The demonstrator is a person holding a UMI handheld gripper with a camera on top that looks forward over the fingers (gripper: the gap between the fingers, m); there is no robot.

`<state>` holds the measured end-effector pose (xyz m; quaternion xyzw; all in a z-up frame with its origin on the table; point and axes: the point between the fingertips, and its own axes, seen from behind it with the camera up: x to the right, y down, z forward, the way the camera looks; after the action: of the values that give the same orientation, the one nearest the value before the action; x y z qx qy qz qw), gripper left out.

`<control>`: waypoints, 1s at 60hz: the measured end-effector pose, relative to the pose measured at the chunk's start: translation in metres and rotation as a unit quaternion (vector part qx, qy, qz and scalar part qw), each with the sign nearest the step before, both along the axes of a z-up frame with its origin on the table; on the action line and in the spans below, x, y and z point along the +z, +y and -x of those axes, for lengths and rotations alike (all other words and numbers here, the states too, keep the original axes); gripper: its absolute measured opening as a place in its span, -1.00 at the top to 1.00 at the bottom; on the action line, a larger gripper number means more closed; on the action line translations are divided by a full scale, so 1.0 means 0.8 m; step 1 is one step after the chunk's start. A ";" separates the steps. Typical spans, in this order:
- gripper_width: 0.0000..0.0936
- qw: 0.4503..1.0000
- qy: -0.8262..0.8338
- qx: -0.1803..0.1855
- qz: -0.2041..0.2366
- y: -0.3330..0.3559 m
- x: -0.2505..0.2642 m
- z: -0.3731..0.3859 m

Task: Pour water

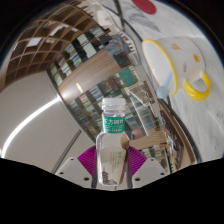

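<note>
My gripper [112, 165] is shut on a clear plastic water bottle [113, 135] with a green label and a white cap [114, 102]. The magenta pads [88, 160] press on both sides of the bottle's lower body. The bottle stands upright between the fingers, its cap pointing away from me. A white cup with a yellow handle [168, 62] lies beyond the bottle, up and to the right, seen from above with its mouth toward me.
A shiny metal surface [85, 75] with strong reflections lies behind the bottle. A yellow ring-shaped object [198, 86] lies beside the white cup. A red-and-white object [148, 6] sits at the far side.
</note>
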<state>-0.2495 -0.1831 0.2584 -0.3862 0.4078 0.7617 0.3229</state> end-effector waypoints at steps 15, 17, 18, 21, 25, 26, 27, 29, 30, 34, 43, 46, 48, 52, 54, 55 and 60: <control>0.16 0.990 0.122 0.006 0.066 0.010 -0.067 -0.040; 0.16 0.991 0.114 0.006 0.068 0.027 -0.062 -0.031; 0.16 0.992 0.110 0.008 0.067 0.030 -0.062 -0.030; 0.16 0.993 0.094 0.012 0.064 0.033 -0.055 -0.029; 0.16 0.998 0.049 0.010 0.042 0.021 -0.032 -0.033; 0.16 0.999 0.029 0.006 0.034 0.020 -0.026 -0.034; 0.16 1.000 0.007 0.002 0.025 0.019 -0.018 -0.036; 0.16 0.999 -0.045 -0.009 0.006 0.019 -0.003 -0.040; 0.16 0.997 -0.069 -0.015 -0.006 0.007 0.001 -0.044; 0.16 0.978 -0.196 -0.055 -0.050 0.021 0.033 -0.058; 0.16 0.846 -0.484 -0.187 -0.126 0.023 0.088 -0.132; 0.16 0.784 -0.562 -0.224 -0.136 0.027 0.088 -0.180; 0.16 0.744 -0.607 -0.242 -0.141 0.026 0.087 -0.204; 0.16 0.659 -0.691 -0.264 -0.137 0.043 0.065 -0.229; 0.16 0.621 -0.724 -0.266 -0.137 0.047 0.050 -0.251; 0.16 0.602 -0.740 -0.267 -0.136 0.048 0.039 -0.260; 0.16 0.529 -0.802 -0.249 -0.124 0.052 -0.003 -0.282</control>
<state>-0.0241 -0.1411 0.2561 -0.6735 -0.0417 0.0634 0.7353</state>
